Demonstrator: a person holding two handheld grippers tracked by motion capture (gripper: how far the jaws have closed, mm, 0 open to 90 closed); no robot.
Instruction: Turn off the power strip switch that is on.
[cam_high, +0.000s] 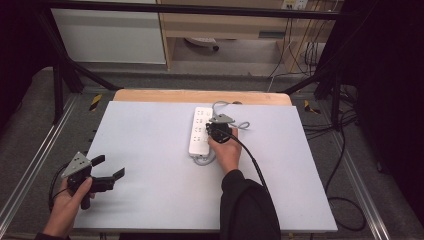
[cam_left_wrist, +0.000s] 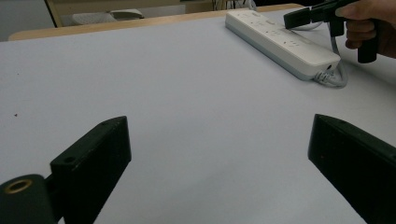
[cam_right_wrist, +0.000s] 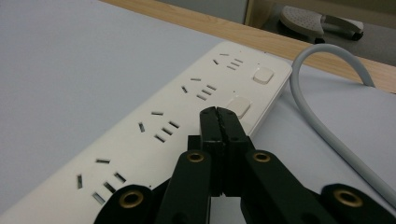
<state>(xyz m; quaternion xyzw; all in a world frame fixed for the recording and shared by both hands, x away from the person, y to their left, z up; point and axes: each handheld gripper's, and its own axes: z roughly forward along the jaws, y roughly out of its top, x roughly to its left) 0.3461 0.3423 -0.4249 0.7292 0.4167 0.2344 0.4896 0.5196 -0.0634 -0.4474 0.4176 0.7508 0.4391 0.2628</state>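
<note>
With my right gripper (cam_right_wrist: 219, 116) clenched empty over the long white plastic power strip (cam_right_wrist: 177, 126), it's rigid, slick, light; press btn w/ tips. Left gripper (cam_left_wrist: 219, 154) released, well apart from strip.

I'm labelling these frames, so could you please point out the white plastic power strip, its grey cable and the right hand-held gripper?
White plastic power strip (cam_right_wrist: 154, 135), right gripper view, top face.
Grey cable (cam_right_wrist: 312, 116), right gripper view, curved run.
Right hand-held gripper (cam_right_wrist: 219, 116), right gripper view, shut tips.
</note>
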